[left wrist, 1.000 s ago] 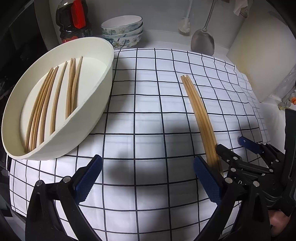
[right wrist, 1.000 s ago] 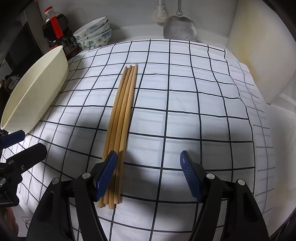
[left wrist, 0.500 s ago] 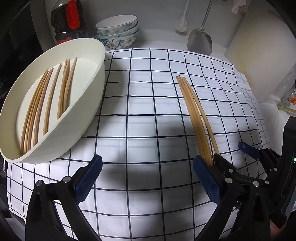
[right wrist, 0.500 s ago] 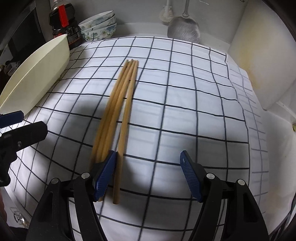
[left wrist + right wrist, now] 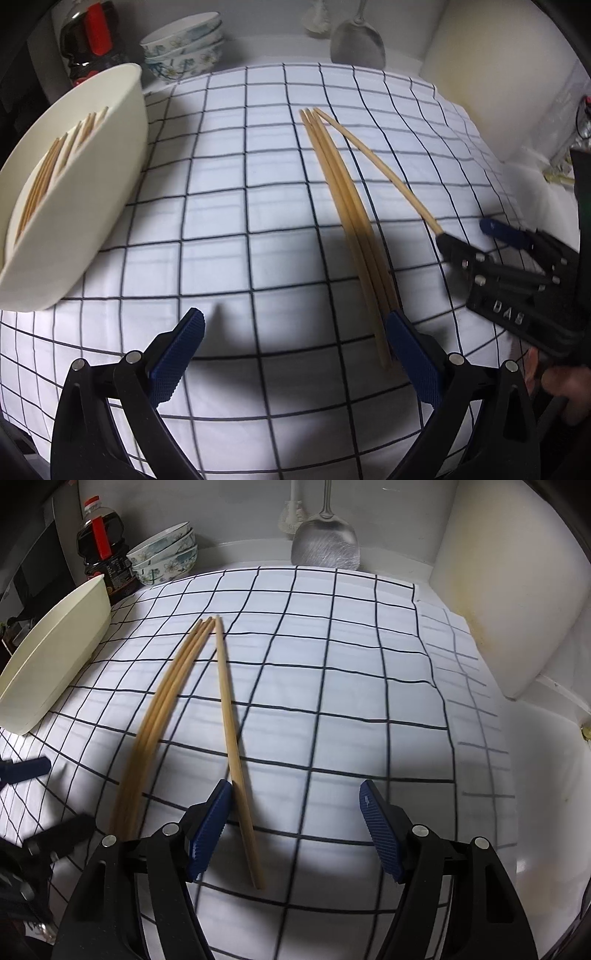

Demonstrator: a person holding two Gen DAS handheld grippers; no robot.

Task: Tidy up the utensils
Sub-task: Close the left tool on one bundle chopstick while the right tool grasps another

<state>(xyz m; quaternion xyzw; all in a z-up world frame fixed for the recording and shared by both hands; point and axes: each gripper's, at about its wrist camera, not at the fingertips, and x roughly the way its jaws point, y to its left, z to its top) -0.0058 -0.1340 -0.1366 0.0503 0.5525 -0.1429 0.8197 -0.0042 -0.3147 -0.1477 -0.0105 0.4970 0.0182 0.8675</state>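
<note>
Several wooden chopsticks lie on a white checked cloth. A bundle of three stays together; it also shows in the right wrist view. One single chopstick is split off to the right, lying between the jaws of my open right gripper, next to its left pad. In the left wrist view that chopstick reaches the right gripper's tip. My left gripper is open and empty; the bundle's near end lies by its right pad. A cream oval tray at the left holds several chopsticks.
Stacked floral bowls and a dark sauce bottle stand at the back left. A metal spatula and a brush hang on the back wall. A cream cutting board leans at the right.
The right gripper has pushed one chopstick away from the bundle to the right, pivoting about its far end. Both cameras have shifted right, the tray sliding left in view.
</note>
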